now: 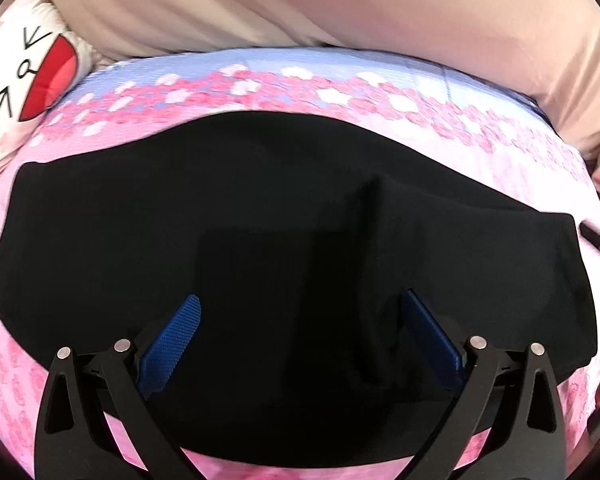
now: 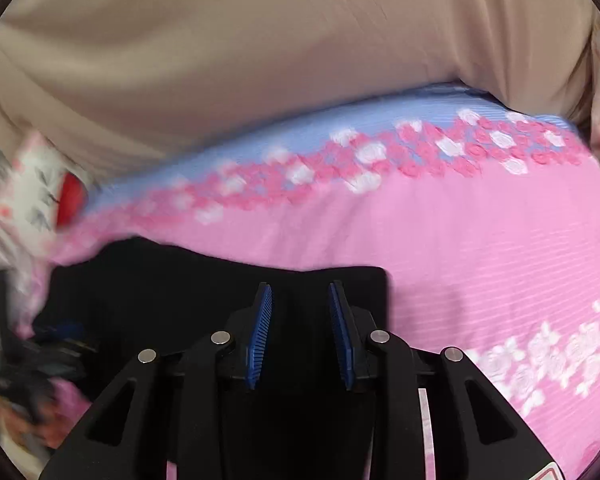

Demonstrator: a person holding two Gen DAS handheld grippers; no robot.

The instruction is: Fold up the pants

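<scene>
Only left view shows whole pants [image 1: 260,220].

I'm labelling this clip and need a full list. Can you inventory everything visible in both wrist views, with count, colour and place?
pants: one, black, lying flat across the middle of the bed cover
bed cover: one, pink with a blue band and pink and white flowers, under the pants
beige fabric: one large bulk, beige, along the far edge of the bed cover
cartoon-face pillow: one, white with black marks and a red mouth, at the far left
left gripper: one, black frame with blue pads, jaws wide apart over the pants, nothing gripped
right gripper: one, black frame with blue pads, jaws narrowly apart over the pants' corner; whether cloth is pinched cannot be told
</scene>
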